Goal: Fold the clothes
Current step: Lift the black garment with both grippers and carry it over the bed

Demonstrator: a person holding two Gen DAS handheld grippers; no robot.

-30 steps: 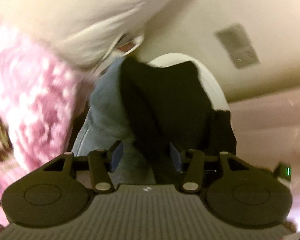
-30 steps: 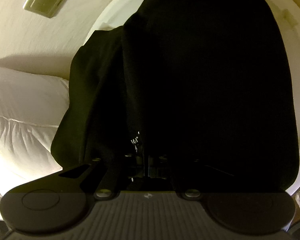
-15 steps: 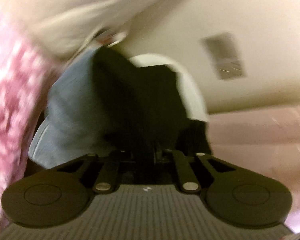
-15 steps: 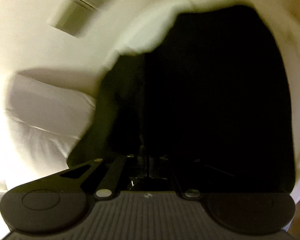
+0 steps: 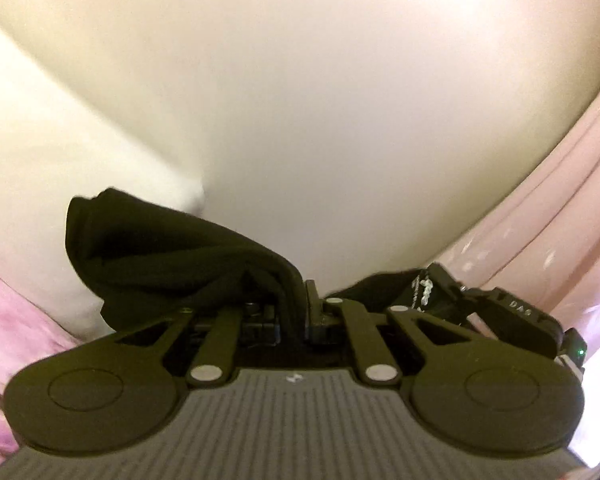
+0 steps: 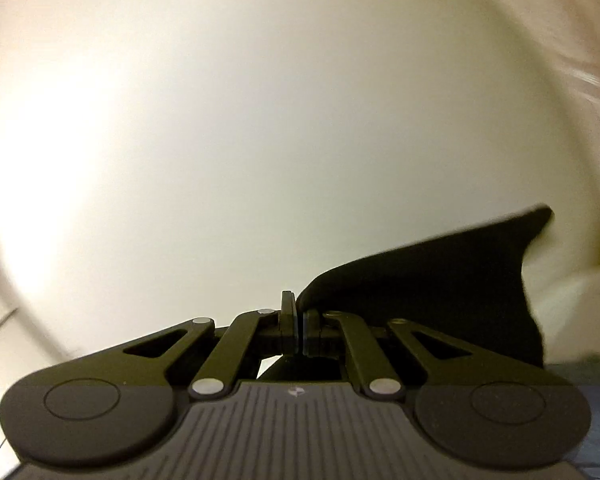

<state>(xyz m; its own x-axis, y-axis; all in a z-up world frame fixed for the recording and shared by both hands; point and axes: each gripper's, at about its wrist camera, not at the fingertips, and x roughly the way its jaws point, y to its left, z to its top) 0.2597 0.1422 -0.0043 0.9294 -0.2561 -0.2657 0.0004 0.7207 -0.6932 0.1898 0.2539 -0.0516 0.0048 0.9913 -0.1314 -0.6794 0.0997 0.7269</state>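
I am holding the black garment (image 5: 172, 256) in both grippers. My left gripper (image 5: 302, 304) is clamping a thick fold of it, the fingers (image 5: 311, 300) pressed together with cloth bunching out to the left of them. My right gripper (image 6: 298, 320) is pinching another edge of the same garment (image 6: 432, 280), its fingers (image 6: 287, 316) closed tight and the fabric spreading out to the right. Both cameras are facing a plain cream wall (image 5: 320, 100). Pink curtain folds (image 5: 540, 240) are showing at the right of the left wrist view, and blurred pink patterned fabric (image 5: 12, 312) at its lower left.
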